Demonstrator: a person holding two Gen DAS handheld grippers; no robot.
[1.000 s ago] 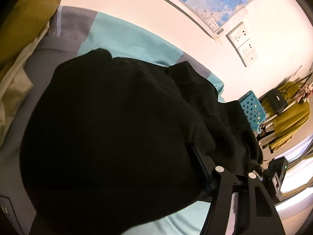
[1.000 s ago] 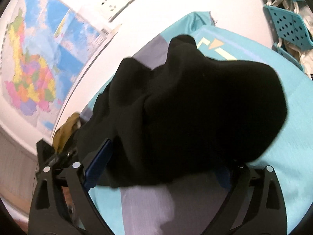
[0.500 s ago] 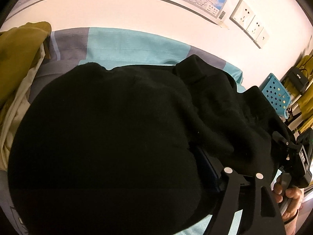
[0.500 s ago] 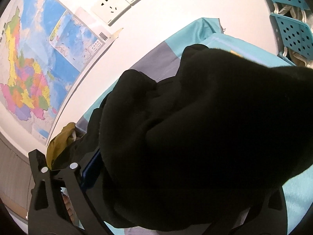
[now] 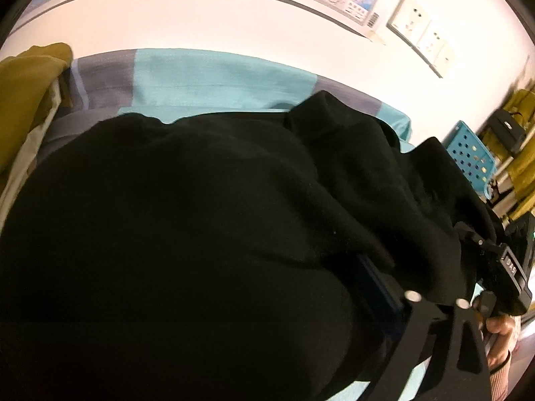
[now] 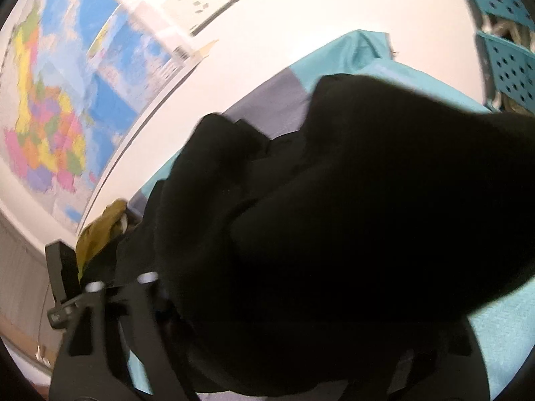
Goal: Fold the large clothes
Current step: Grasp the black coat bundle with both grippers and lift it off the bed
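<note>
A large black garment [image 5: 200, 217] lies bunched on the bed and fills most of both wrist views. My left gripper [image 5: 267, 267] is buried in it. Its jaws are opening, with cloth draped between them. Only the right finger's blue pad [image 5: 378, 284] shows, and no cloth presses on that face. In the right wrist view the same black garment [image 6: 367, 217] heaps over my right gripper [image 6: 284, 317], whose jaws are closing around the bulk. The cloth hides its pads, and only the left finger [image 6: 133, 304] shows. A hand [image 5: 498, 330] grips the right tool at the lower right.
A teal and grey bed sheet [image 5: 217, 77] runs to a white wall with sockets [image 5: 414, 23] and a map [image 6: 50, 100]. Mustard cloth [image 5: 26, 77] is piled at the left end. Teal perforated baskets [image 5: 468, 157] stand past the right end.
The black garment has come closer and covers more of both views. The right gripper's left finger has swung inward. The left view has rolled, bringing the hand on the right tool into sight.
</note>
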